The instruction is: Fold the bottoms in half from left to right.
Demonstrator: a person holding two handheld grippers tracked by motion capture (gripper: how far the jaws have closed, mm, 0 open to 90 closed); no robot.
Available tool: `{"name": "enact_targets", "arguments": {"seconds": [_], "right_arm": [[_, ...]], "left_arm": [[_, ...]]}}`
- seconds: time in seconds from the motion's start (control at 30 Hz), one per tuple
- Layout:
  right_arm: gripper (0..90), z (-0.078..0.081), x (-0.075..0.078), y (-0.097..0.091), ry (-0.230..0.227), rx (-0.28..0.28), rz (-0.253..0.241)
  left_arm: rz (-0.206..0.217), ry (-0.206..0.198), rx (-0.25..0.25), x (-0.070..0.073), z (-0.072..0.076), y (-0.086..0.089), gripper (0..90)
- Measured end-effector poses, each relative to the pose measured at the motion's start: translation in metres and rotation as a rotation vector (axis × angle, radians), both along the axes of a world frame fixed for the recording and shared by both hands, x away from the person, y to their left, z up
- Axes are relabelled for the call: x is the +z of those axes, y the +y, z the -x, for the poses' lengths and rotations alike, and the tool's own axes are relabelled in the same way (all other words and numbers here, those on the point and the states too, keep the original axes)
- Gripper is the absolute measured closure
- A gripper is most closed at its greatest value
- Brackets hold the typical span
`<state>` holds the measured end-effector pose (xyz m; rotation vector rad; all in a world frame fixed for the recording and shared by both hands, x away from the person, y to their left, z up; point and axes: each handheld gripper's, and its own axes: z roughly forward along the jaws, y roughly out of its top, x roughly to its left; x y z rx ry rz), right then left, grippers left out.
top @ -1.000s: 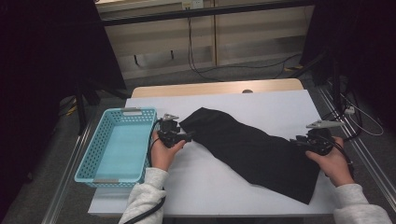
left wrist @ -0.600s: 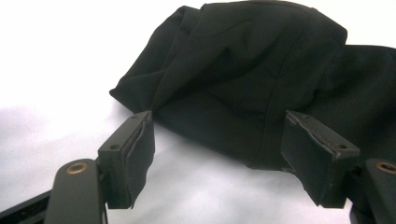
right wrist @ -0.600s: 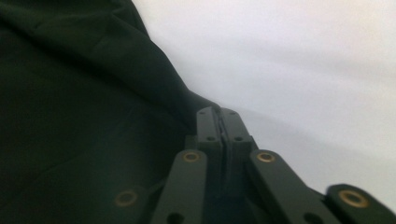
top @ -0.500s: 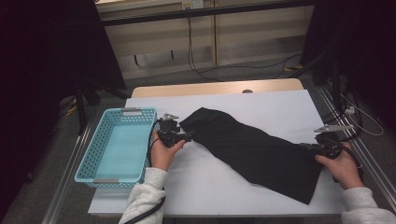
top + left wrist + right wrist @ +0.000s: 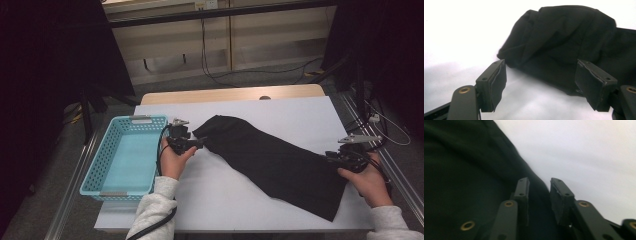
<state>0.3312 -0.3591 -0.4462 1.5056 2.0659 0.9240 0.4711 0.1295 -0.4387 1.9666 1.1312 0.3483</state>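
Observation:
A long black cloth [image 5: 272, 162] lies slantwise across the white table top [image 5: 300, 117]. My left gripper [image 5: 192, 142] sits at the cloth's upper left end, next to the basket. Its jaws stand wide open, and the bunched end of the black cloth [image 5: 564, 42] lies just beyond and partly between the fingertips. My right gripper [image 5: 336, 157] is at the cloth's right edge. In the right gripper view the jaws are only a narrow gap apart, and the edge of the black cloth [image 5: 461, 177] runs into that gap.
A light blue plastic basket [image 5: 107, 160] stands on the table's left edge, beside my left hand. Metal rails run along both sides of the table. Cables lie on the floor behind it and to the right.
My right hand slid a little to the right along the cloth's edge, then eased back slightly. The left hand and the cloth have stayed in place.

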Motion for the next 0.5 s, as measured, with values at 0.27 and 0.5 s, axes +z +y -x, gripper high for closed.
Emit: {"name": "enact_targets", "arguments": {"seconds": [0.27, 0.5], "right_arm": [[53.7, 0.001, 0.005, 0.039, -0.033, 0.103, -0.028], [43.9, 0.007, 0.002, 0.071, -0.042, 0.177, -0.055]], "left_arm": [[-0.027, -0.009, -0.022, -0.001, -0.017, 0.001, 46.9], [-0.052, -0.012, -0.02, -0.003, -0.02, -0.002, 52.4]]}}
